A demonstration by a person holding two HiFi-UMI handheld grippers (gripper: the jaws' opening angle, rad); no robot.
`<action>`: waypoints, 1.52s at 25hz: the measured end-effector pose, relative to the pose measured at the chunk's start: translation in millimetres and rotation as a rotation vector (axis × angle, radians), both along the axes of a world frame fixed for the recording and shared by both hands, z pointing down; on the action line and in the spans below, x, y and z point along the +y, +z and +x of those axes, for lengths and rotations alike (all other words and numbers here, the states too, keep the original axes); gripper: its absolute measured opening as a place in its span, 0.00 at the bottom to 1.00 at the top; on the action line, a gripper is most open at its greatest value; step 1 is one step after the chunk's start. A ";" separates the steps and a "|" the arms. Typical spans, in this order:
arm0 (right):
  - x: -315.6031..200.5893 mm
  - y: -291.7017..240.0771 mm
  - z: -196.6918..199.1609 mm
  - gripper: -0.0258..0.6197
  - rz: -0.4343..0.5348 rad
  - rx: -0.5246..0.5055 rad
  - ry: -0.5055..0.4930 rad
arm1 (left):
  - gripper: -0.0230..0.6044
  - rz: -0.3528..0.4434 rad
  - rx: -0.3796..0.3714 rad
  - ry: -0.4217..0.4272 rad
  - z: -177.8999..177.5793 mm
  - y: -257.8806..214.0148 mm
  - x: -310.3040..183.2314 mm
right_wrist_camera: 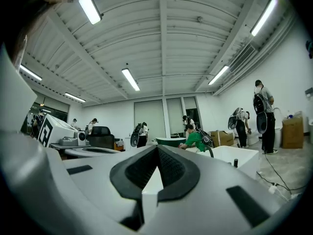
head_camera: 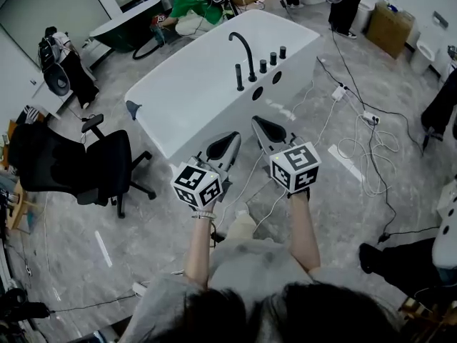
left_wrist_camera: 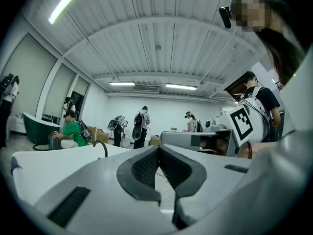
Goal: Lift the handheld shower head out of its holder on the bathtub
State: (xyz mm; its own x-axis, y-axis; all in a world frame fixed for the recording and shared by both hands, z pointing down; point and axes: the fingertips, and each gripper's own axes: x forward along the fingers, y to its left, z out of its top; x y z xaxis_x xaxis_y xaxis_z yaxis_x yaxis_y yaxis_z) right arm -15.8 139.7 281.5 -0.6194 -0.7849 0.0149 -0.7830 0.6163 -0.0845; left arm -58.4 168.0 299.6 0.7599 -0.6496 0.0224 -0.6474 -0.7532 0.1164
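A white bathtub (head_camera: 186, 98) stands on the grey floor ahead of me. On its near rim, a slim black handheld shower head (head_camera: 239, 77) stands upright in its holder, next to a curved black faucet (head_camera: 246, 48) and three black knobs (head_camera: 273, 59). My left gripper (head_camera: 227, 143) and right gripper (head_camera: 263, 126) are held level, side by side, just short of the tub's near wall and below the shower head. In the left gripper view the jaws (left_wrist_camera: 157, 148) meet at the tips with nothing between them. The same holds in the right gripper view (right_wrist_camera: 157, 147).
A black office chair (head_camera: 78, 166) stands left of the tub. White cables (head_camera: 364, 148) and a power strip (head_camera: 338, 93) lie on the floor at right. A person in green (head_camera: 189, 2) crouches beyond the tub, beside a dark green tub (head_camera: 125, 27). Cardboard boxes (head_camera: 389, 27) sit at far right.
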 end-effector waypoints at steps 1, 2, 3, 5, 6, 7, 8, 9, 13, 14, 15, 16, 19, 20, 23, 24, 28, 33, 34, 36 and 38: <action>-5.2 2.1 -1.8 0.04 -0.003 -0.001 -0.001 | 0.04 -0.006 -0.002 -0.001 -2.5 3.1 -4.2; -11.6 4.5 -3.9 0.04 -0.006 -0.001 -0.003 | 0.04 -0.012 -0.003 -0.004 -5.4 6.2 -9.7; -18.9 7.1 -6.3 0.04 -0.009 -0.001 -0.005 | 0.04 -0.017 -0.003 -0.009 -9.0 9.1 -16.2; -35.1 12.1 -12.6 0.04 -0.016 0.003 -0.013 | 0.04 -0.027 0.002 -0.021 -18.0 13.9 -31.7; -43.7 14.3 -15.8 0.04 -0.019 0.007 -0.017 | 0.04 -0.031 0.006 -0.026 -22.6 15.5 -40.3; -52.8 16.2 -18.4 0.04 -0.023 0.010 -0.020 | 0.04 -0.036 0.010 -0.028 -26.7 16.8 -49.3; -62.1 18.1 -20.3 0.04 -0.028 0.011 -0.020 | 0.04 -0.040 0.014 -0.028 -30.2 17.9 -58.5; -71.6 20.1 -21.9 0.04 -0.034 0.011 -0.020 | 0.04 -0.044 0.019 -0.029 -33.4 18.9 -67.9; -104.2 28.6 -32.0 0.04 -0.051 0.026 -0.023 | 0.04 -0.055 0.034 -0.026 -44.5 22.9 -103.8; -110.6 29.6 -34.4 0.04 -0.053 0.033 -0.024 | 0.04 -0.056 0.035 -0.023 -46.1 23.4 -111.6; -116.9 30.1 -36.2 0.04 -0.053 0.039 -0.022 | 0.04 -0.054 0.036 -0.019 -47.3 23.3 -118.8; -123.3 30.0 -37.3 0.04 -0.053 0.042 -0.018 | 0.04 -0.051 0.037 -0.014 -48.3 22.9 -125.9; -145.0 26.2 -40.6 0.04 -0.045 0.048 0.004 | 0.04 -0.046 0.040 0.008 -52.3 20.8 -147.4; -152.5 24.6 -41.9 0.04 -0.041 0.051 0.014 | 0.04 -0.046 0.039 0.017 -54.0 20.6 -154.2; -168.9 24.5 -46.2 0.04 -0.040 0.054 0.039 | 0.04 -0.052 0.036 0.042 -58.4 24.0 -170.9; -171.7 26.3 -48.1 0.04 -0.041 0.050 0.043 | 0.04 -0.052 0.035 0.046 -60.2 25.7 -174.9; -184.0 37.0 -53.0 0.04 -0.050 0.072 0.057 | 0.04 -0.048 0.038 0.056 -66.5 31.1 -187.0; -199.9 44.5 -41.5 0.04 -0.079 0.061 0.093 | 0.04 -0.083 0.043 0.058 -74.1 46.2 -198.2; -203.0 46.6 -40.0 0.04 -0.083 0.060 0.098 | 0.04 -0.088 0.046 0.058 -74.2 48.7 -200.0; -208.8 51.7 -39.4 0.04 -0.092 0.060 0.098 | 0.04 -0.098 0.051 0.060 -73.3 54.4 -201.8; -215.1 57.3 -41.1 0.04 -0.104 0.051 0.089 | 0.04 -0.111 0.052 0.058 -73.1 61.6 -204.8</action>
